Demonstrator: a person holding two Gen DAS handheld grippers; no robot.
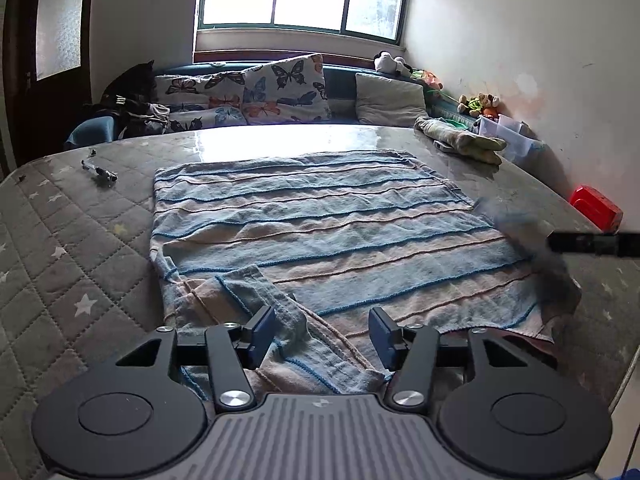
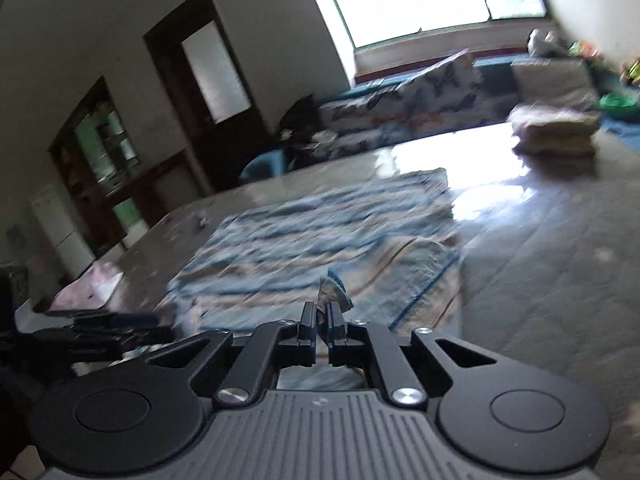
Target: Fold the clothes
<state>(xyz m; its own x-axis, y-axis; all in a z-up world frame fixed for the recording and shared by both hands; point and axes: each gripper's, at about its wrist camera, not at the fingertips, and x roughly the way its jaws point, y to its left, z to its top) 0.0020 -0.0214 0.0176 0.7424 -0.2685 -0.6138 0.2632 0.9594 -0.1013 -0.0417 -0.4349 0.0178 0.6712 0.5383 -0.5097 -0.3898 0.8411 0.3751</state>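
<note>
A blue and beige striped towel (image 1: 320, 220) lies spread flat on a grey quilted surface (image 1: 80, 260). Its near left corner is folded over in a crumpled flap. My left gripper (image 1: 322, 320) hovers open over that flap, and the pads stand apart from the cloth. In the right wrist view my right gripper (image 2: 321, 310) is shut on the towel (image 2: 320, 220), pinching a small peak of its near edge. From the left wrist view the right gripper (image 1: 554, 243) enters at the right edge, with the towel's right corner lifted and blurred beside it. The left gripper (image 2: 100, 332) shows blurred at the left.
A folded cloth pile (image 1: 460, 140) lies at the far right, with clear plastic tubs (image 1: 504, 128) and a red box (image 1: 596, 208) along the wall. A pen (image 1: 100, 172) lies at the far left. Butterfly pillows (image 1: 280, 88) line the bench under the window.
</note>
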